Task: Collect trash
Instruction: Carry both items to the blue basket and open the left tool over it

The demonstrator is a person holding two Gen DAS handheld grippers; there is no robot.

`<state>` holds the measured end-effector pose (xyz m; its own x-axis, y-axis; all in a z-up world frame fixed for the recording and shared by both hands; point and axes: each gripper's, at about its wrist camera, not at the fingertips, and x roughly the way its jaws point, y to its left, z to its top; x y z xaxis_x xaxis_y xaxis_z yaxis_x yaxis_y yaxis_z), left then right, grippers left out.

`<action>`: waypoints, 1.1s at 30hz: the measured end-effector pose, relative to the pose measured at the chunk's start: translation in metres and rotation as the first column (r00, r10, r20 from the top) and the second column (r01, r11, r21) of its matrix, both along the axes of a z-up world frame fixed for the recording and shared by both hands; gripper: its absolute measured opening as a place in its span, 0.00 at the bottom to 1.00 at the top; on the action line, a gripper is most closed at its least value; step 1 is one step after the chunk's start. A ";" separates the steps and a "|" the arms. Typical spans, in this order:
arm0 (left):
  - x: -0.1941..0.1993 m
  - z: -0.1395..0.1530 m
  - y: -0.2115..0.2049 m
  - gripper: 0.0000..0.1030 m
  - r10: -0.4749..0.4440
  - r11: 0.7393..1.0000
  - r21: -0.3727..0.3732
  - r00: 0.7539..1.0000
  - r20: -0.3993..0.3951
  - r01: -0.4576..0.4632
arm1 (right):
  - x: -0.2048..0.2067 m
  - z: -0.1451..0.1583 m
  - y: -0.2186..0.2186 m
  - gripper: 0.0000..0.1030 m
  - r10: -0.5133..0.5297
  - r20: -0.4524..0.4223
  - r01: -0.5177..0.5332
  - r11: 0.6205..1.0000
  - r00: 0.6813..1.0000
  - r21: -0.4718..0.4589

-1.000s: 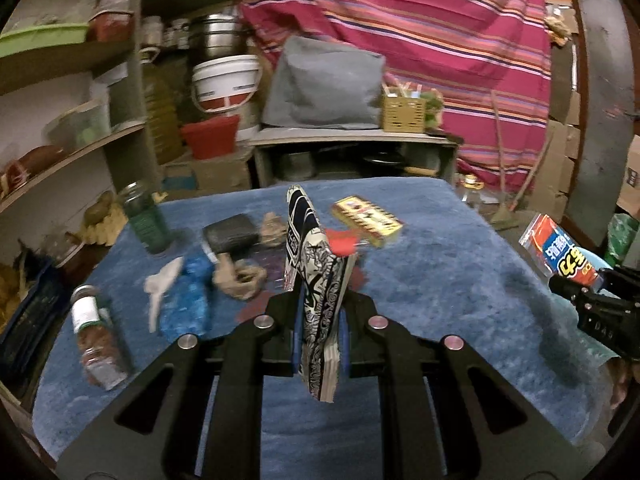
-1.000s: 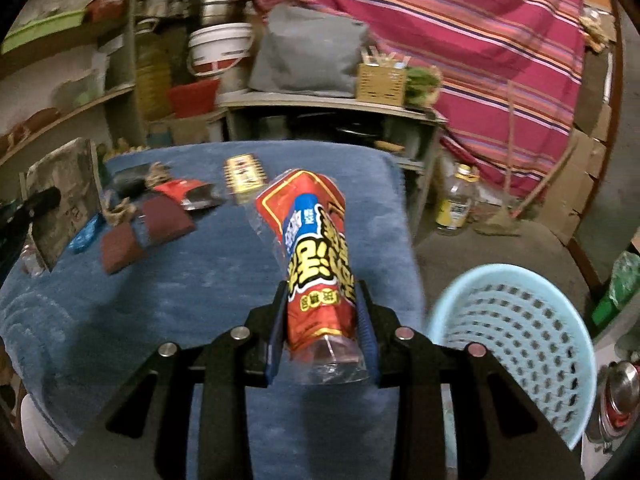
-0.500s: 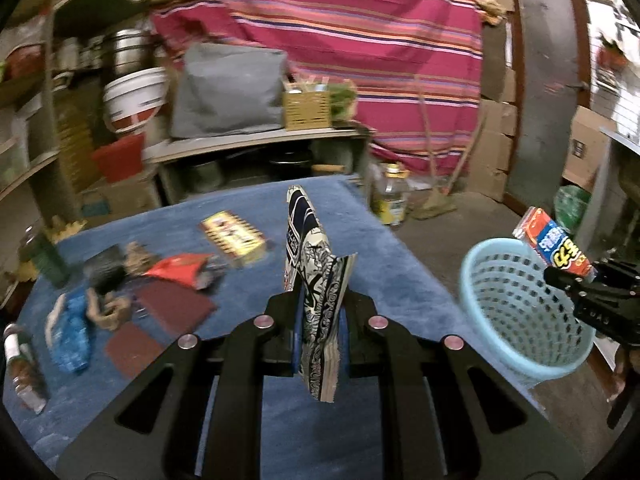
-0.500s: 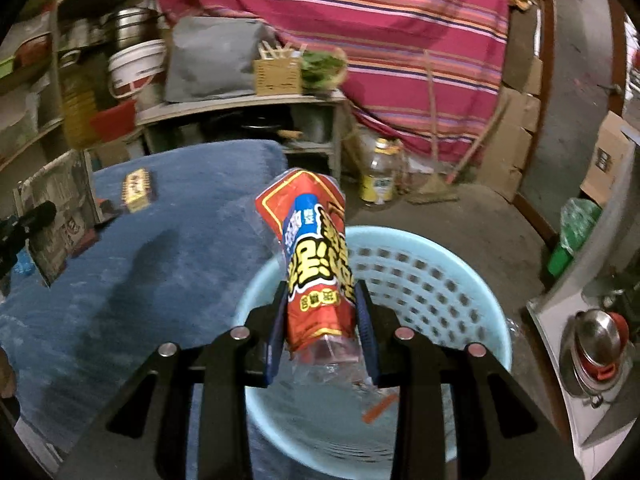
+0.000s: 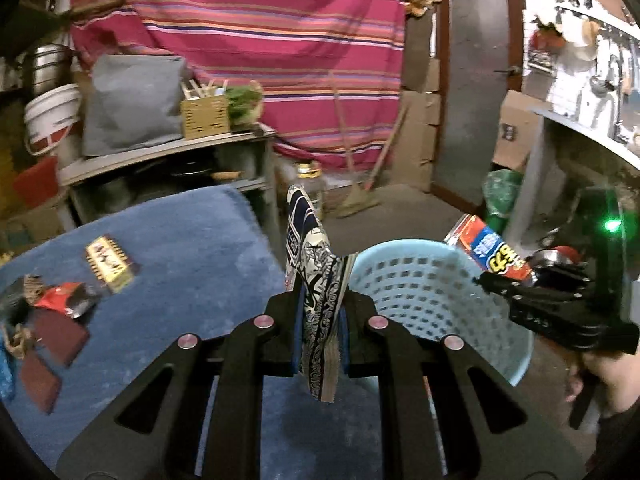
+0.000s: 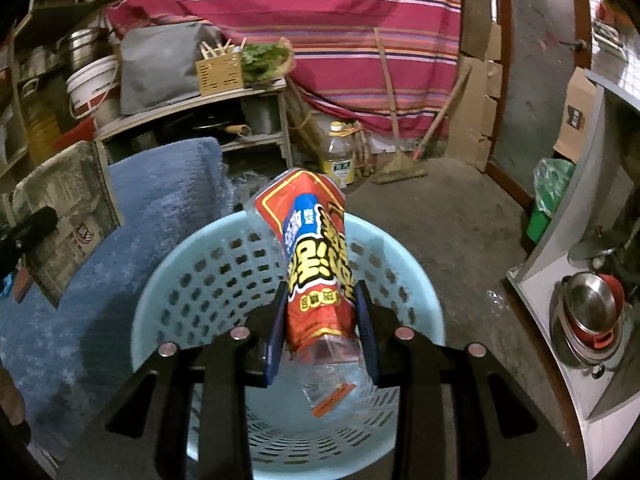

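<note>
Your right gripper (image 6: 322,332) is clamped on a red snack wrapper (image 6: 318,256), long axis running forward along the fingers, tip angled up. It hangs directly over the mouth of the pale blue basket (image 6: 160,280), so that hand is the nearer one; letting go there should probably drop the wrapper inside.

Your left gripper (image 5: 320,336) is pinched tight on a flat, folded patterned packet (image 5: 316,280), held edge-on and upright. The basket (image 5: 420,280) sits just right of those fingers and below them; the packet is over the edge of the blue cloth-covered table (image 5: 180,248), not yet over the rim. That hand needs to move right before it releases.

More litter lies on the table: a yellow packet (image 5: 108,266) and a red wrapper (image 5: 60,296).
</note>
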<state>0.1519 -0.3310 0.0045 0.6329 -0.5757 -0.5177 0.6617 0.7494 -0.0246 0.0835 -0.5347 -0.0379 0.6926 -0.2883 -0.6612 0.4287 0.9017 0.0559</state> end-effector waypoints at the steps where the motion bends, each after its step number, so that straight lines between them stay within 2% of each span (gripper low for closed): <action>1: 0.000 -0.001 -0.004 0.12 -0.010 1.000 0.002 1.000 -0.004 0.010 | -0.001 -0.002 -0.003 0.32 -0.008 0.000 0.008 1.000 1.000 0.004; 9: 0.004 -0.008 -0.038 0.12 -0.049 0.998 0.038 0.999 -0.014 0.049 | -0.003 -0.013 -0.024 0.32 -0.043 -0.004 0.043 0.999 0.999 0.028; 12: 0.006 -0.014 -0.054 0.18 -0.061 0.996 0.061 0.998 -0.019 0.062 | -0.002 -0.014 -0.027 0.32 -0.051 -0.008 0.052 0.998 0.999 0.034; 16: 0.013 -0.023 -0.071 0.18 -0.080 0.994 0.070 0.995 -0.060 0.084 | 0.001 -0.014 -0.031 0.32 -0.059 -0.011 0.059 0.998 0.998 0.033; 19: 0.012 -0.024 -0.077 0.19 -0.099 0.992 0.075 0.993 -0.059 0.103 | 0.002 -0.014 -0.030 0.32 -0.060 -0.013 0.060 0.998 0.998 0.032; 22: 0.011 -0.026 -0.080 0.27 -0.106 0.990 0.088 0.993 -0.051 0.110 | 0.003 -0.014 -0.030 0.32 -0.056 -0.015 0.056 0.998 0.998 0.034; 30: 0.016 -0.036 -0.075 0.33 -0.099 0.989 0.100 0.991 -0.087 0.107 | 0.008 -0.015 -0.025 0.32 -0.046 -0.021 0.047 0.998 0.999 0.031; 32: 0.016 -0.035 -0.071 0.43 -0.092 0.991 0.094 0.992 -0.084 0.100 | 0.009 -0.014 -0.024 0.32 -0.045 -0.023 0.046 0.999 0.999 0.030; 33: 0.016 -0.035 -0.069 0.45 -0.086 0.991 0.090 0.993 -0.081 0.094 | 0.009 -0.014 -0.025 0.32 -0.045 -0.023 0.045 0.999 0.999 0.030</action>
